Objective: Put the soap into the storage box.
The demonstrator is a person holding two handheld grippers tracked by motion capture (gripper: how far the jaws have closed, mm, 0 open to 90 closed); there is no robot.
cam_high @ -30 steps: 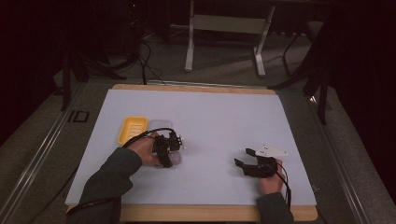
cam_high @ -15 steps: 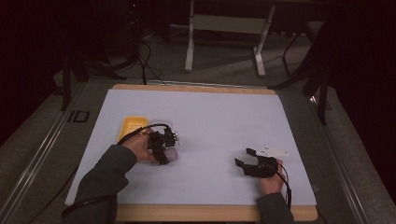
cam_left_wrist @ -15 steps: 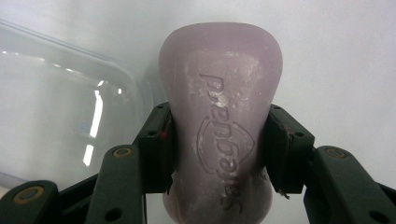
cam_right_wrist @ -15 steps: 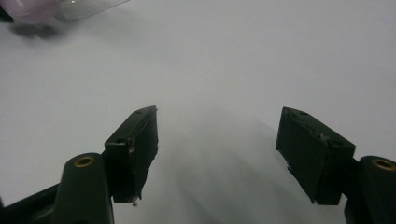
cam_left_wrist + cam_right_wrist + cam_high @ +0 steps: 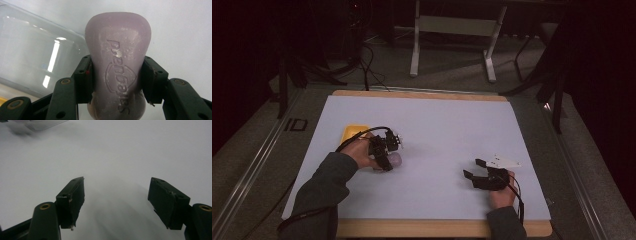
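A person's left gripper (image 5: 387,150) holds a pale purple bar of soap (image 5: 118,57) clenched at its waist between two black fingers (image 5: 83,78), the stamped lettering facing the camera in the left gripper view. Compared with a second ago, the left hand has drifted a little toward the far side of the white surface (image 5: 437,120) and lifted, carrying the soap with it; the grip looks unchanged. Beside the bar lies a clear plastic lid or dish (image 5: 37,55), and a yellow tray (image 5: 353,131) sits just beyond the hand in the high view. The lift suggests the soap is now off the surface and on its way, probably toward one of those containers, though which cannot be told. The right gripper (image 5: 479,172) rests low near the front edge, well apart, fingers (image 5: 71,200) spread and empty over bare surface, in the same spot as before.
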